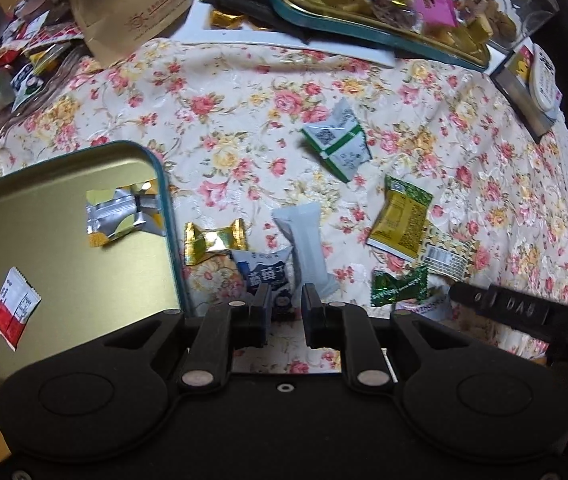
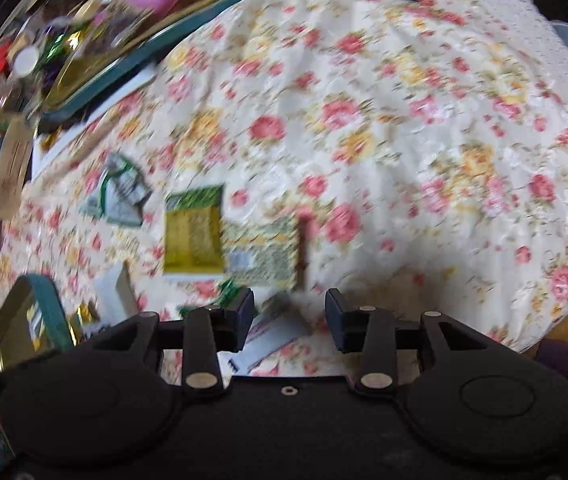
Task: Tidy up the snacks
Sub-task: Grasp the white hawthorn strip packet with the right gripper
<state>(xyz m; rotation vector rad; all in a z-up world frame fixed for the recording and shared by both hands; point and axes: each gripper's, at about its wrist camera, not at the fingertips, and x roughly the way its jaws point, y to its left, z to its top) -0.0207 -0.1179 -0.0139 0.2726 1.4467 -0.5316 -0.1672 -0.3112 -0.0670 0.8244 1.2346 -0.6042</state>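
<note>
Sorting is barely begun: two packets lie in the tin (image 1: 164, 200), about seven beside it; left gripper (image 1: 285, 300) narrowly open over the blue packet (image 1: 266, 276), right gripper (image 2: 289, 308) wider, both empty.

The left tongs (image 1: 284, 300) point steeply down, the black body filling the bottom of the left wrist view. Their jaws stand narrowly apart with a slim gap between the pads, which press on nothing that shows. The right tongs (image 2: 289, 306) also point steeply down. Their jaws stand wider apart than the left pair's, and nothing is gripped between them. A black part of the right tongs also shows at the right edge of the left wrist view.
</note>
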